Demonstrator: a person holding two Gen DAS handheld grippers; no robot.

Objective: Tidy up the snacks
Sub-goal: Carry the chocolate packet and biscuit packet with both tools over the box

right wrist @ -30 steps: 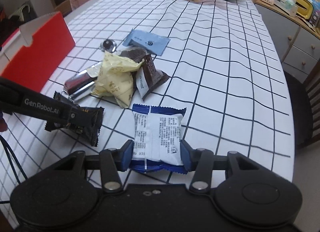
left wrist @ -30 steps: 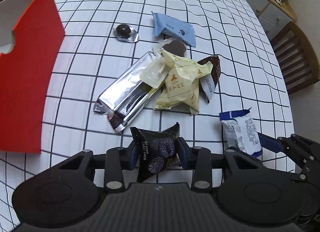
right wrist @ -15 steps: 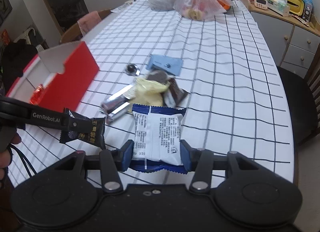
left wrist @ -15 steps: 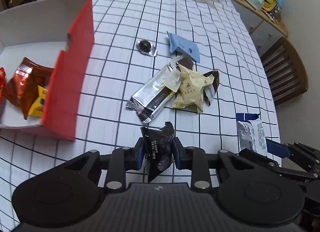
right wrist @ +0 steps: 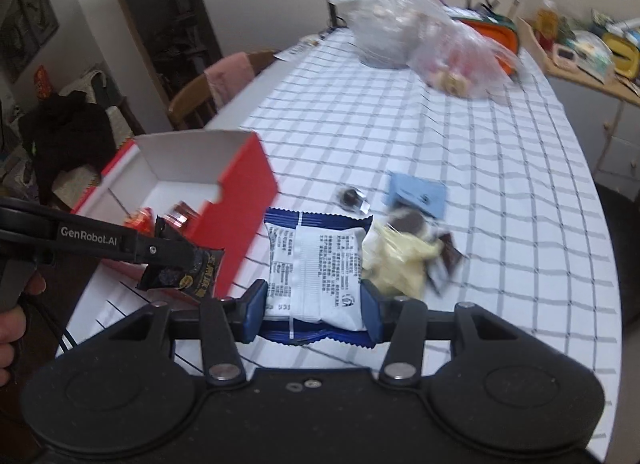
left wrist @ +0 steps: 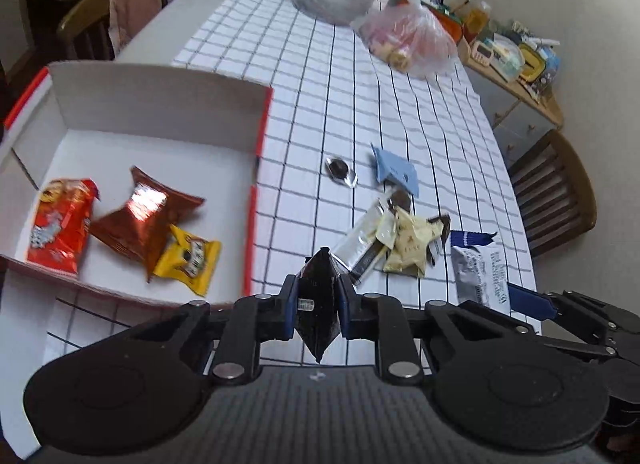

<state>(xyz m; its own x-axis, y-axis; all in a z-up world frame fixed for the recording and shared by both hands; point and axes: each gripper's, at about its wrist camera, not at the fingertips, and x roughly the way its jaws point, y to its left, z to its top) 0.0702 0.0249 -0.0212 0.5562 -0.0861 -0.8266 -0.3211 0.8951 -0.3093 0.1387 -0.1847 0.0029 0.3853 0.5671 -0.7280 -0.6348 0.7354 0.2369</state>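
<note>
My left gripper (left wrist: pixel 318 304) is squeezing a black snack packet (left wrist: pixel 318 296), its jaws still closing on it; the packet (right wrist: pixel 182 270) hangs above the table beside the red box (left wrist: pixel 258 136). My right gripper (right wrist: pixel 312 304) is shut on a blue-and-white snack packet (right wrist: pixel 316 268), lifted off the table. The box's white inside holds a red packet (left wrist: pixel 60 224), a brown foil packet (left wrist: pixel 140 220) and a yellow packet (left wrist: pixel 188 260). Loose on the checked tablecloth lie a silver bar (left wrist: pixel 360 244), a cream packet (left wrist: pixel 408 248), a pale blue packet (left wrist: pixel 396 170) and a small dark foil sweet (left wrist: pixel 340 170).
Clear plastic bags (left wrist: pixel 372 4) sit at the table's far end. Wooden chairs stand at the right (left wrist: pixel 556 192) and far left (left wrist: pixel 108 20). A side cabinet with clutter (left wrist: pixel 516 60) runs along the right. A person's hand (right wrist: pixel 16 316) holds the left gripper's handle.
Both grippers rose off the table with their packets. The left one swung toward the red box, whose inside now shows, and its jaws pinched the black packet narrower.
</note>
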